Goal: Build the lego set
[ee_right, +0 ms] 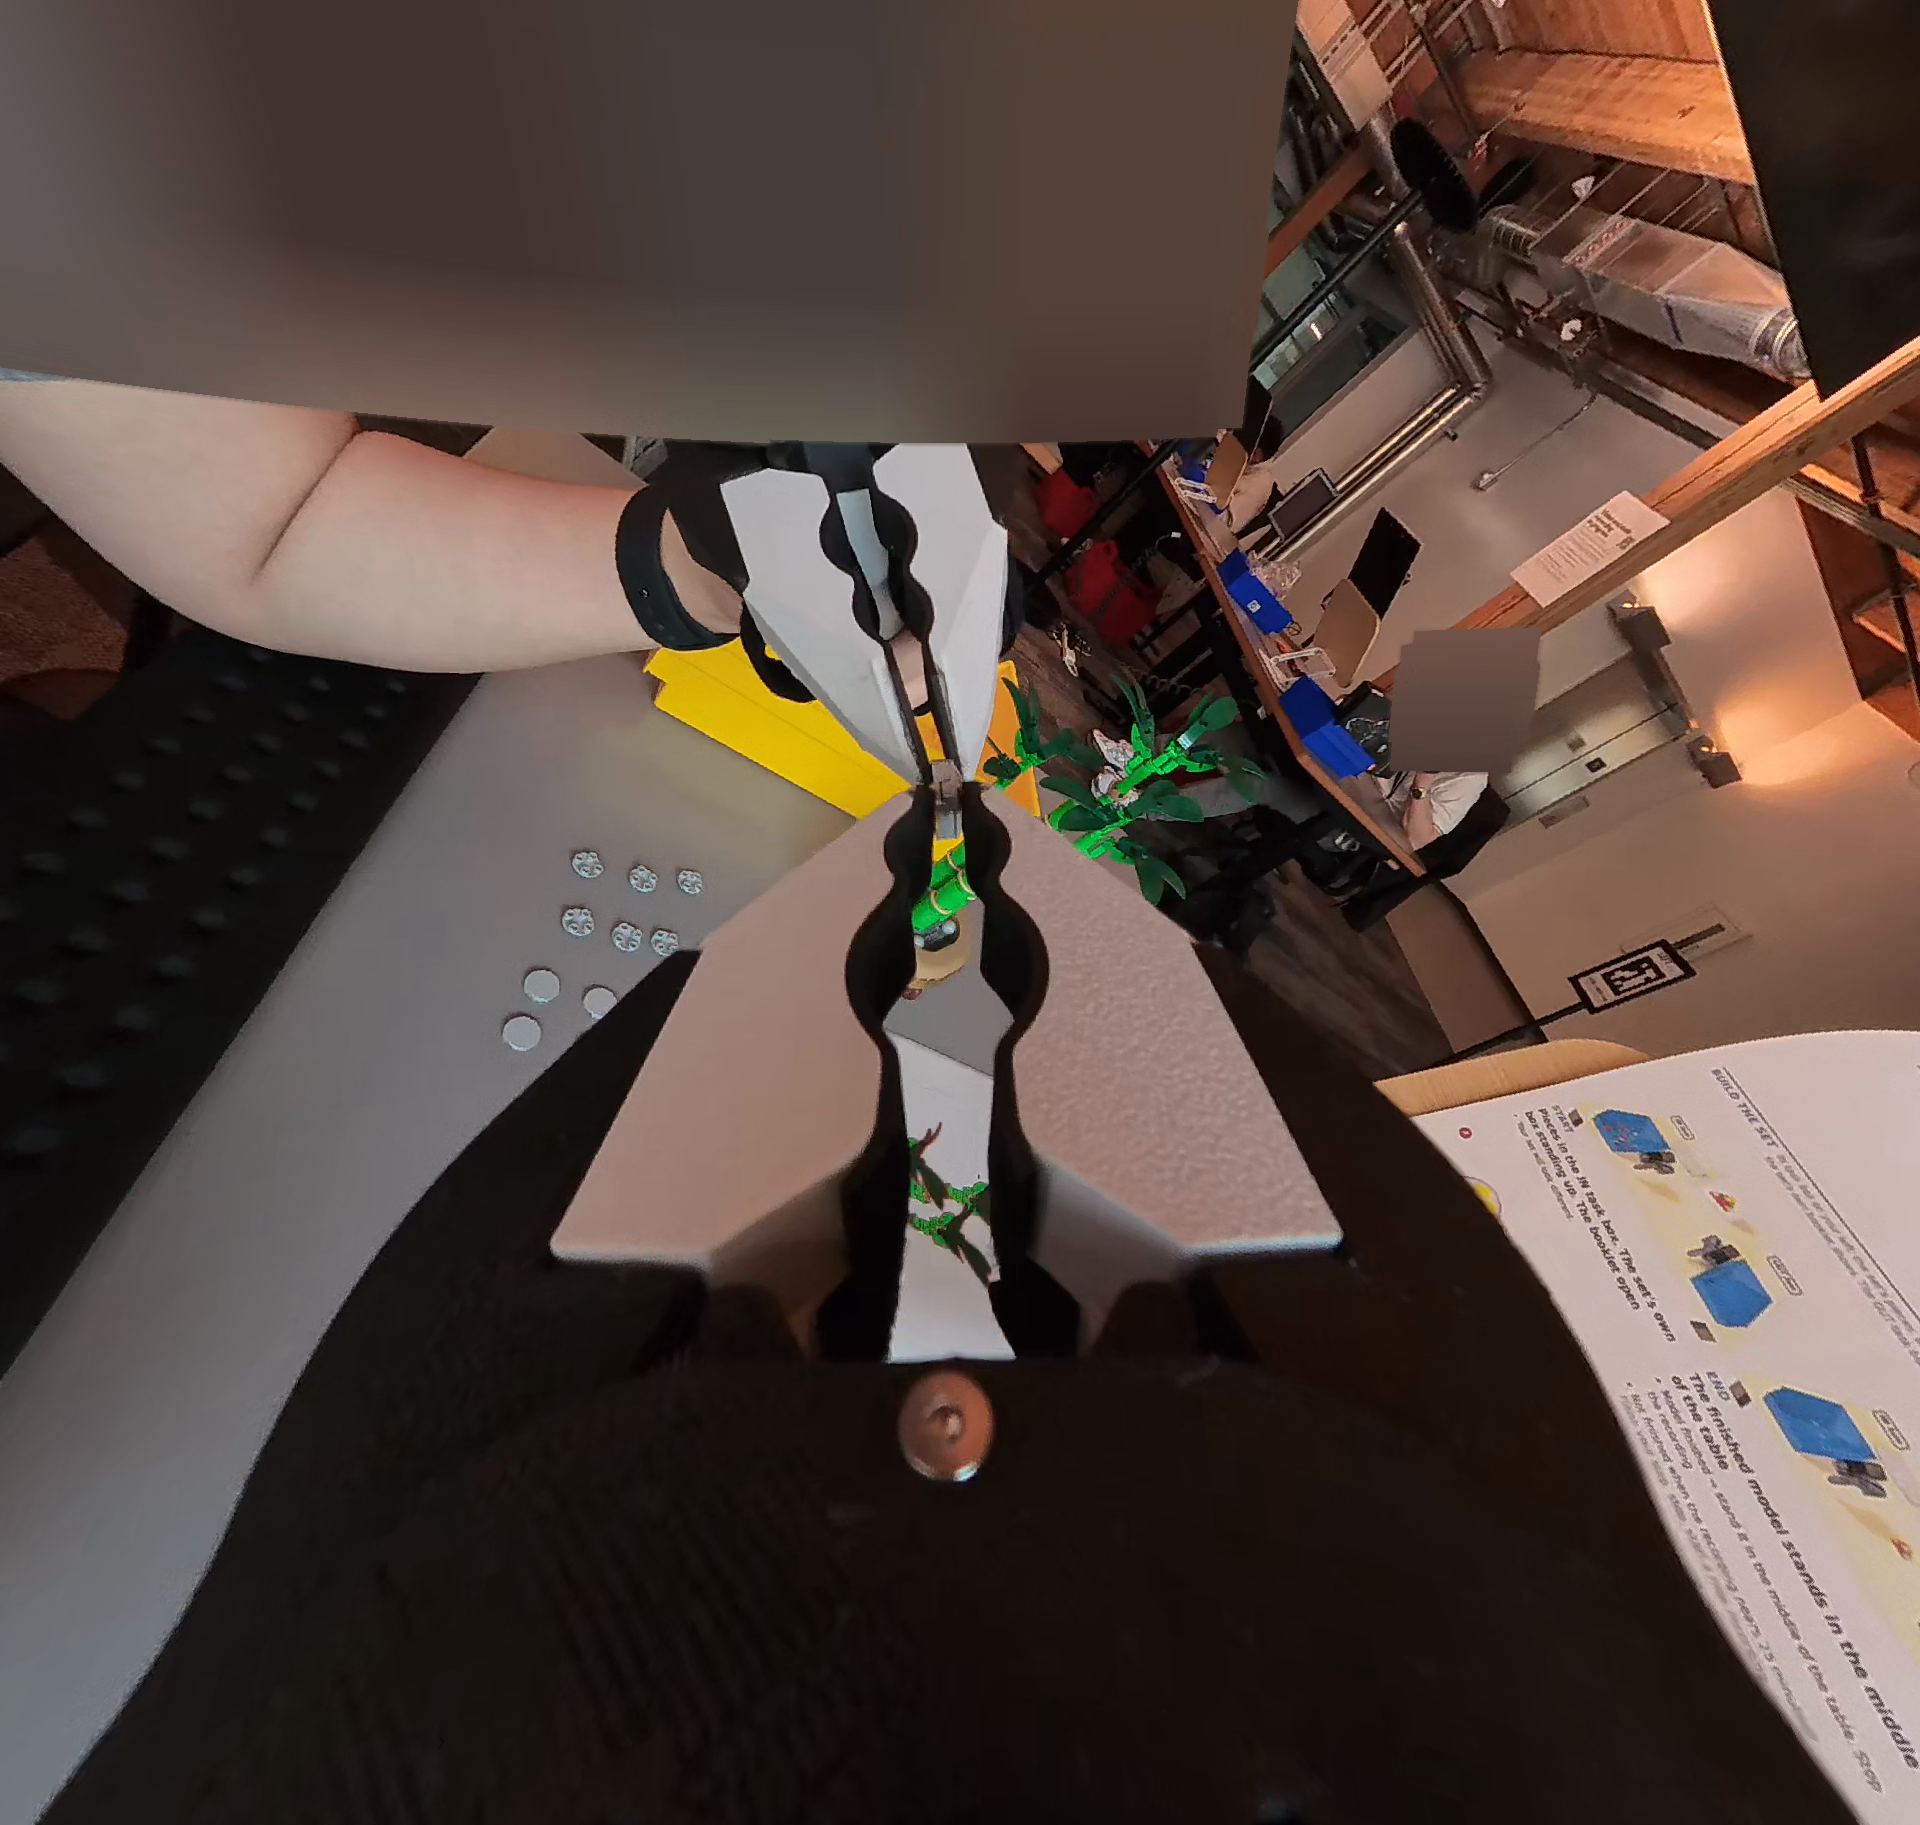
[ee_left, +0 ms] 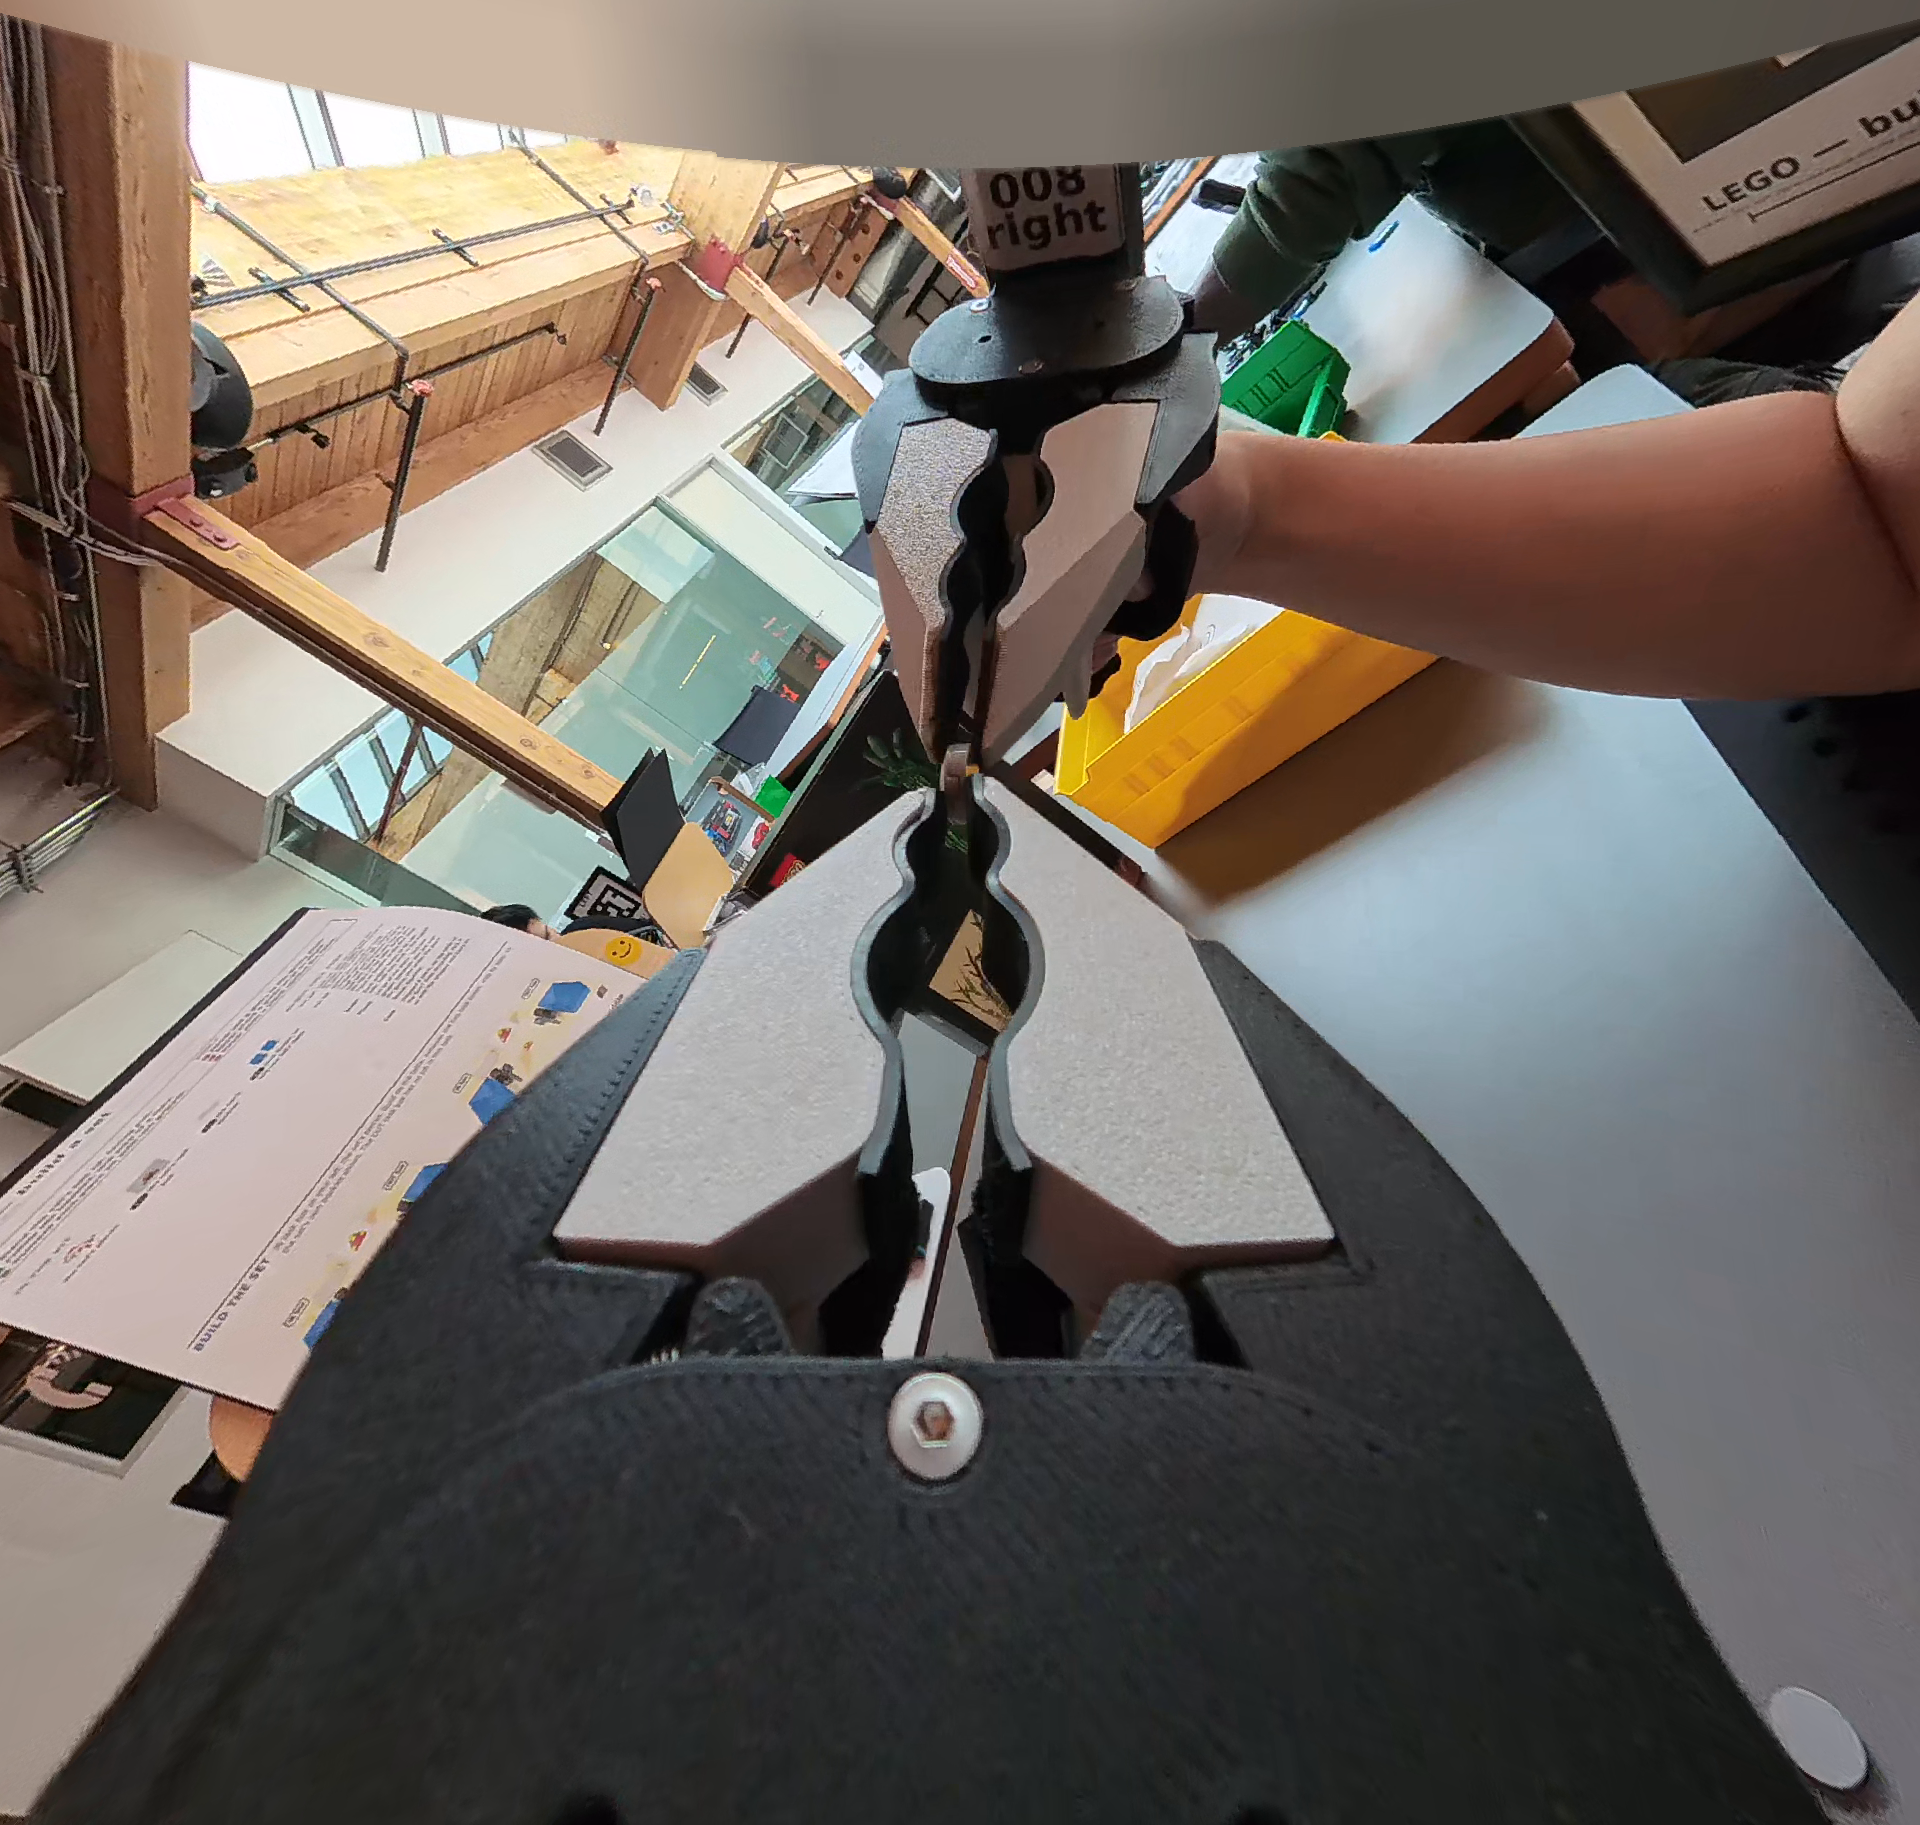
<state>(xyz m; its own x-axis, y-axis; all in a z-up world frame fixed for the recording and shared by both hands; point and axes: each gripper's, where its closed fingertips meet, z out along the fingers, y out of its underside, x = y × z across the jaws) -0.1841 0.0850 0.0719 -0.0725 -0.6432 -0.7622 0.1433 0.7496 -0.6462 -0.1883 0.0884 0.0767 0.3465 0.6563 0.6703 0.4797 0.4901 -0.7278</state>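
My left gripper and my right gripper meet tip to tip in the air above the grey table. Both are shut on one small grey Lego piece held between them. In the right wrist view, my right gripper comes from below and my left gripper from above, with the small grey piece between them. Behind them stands a green Lego plant model with leafy branches. Its stem and tan base show through the finger gap.
A yellow bin stands behind the grippers, also seen in the left wrist view. Several small grey round pieces lie on the table beside a black studded mat. A printed instruction sheet lies at the right. My two grippers' fingertips are within a few centimetres of each other.
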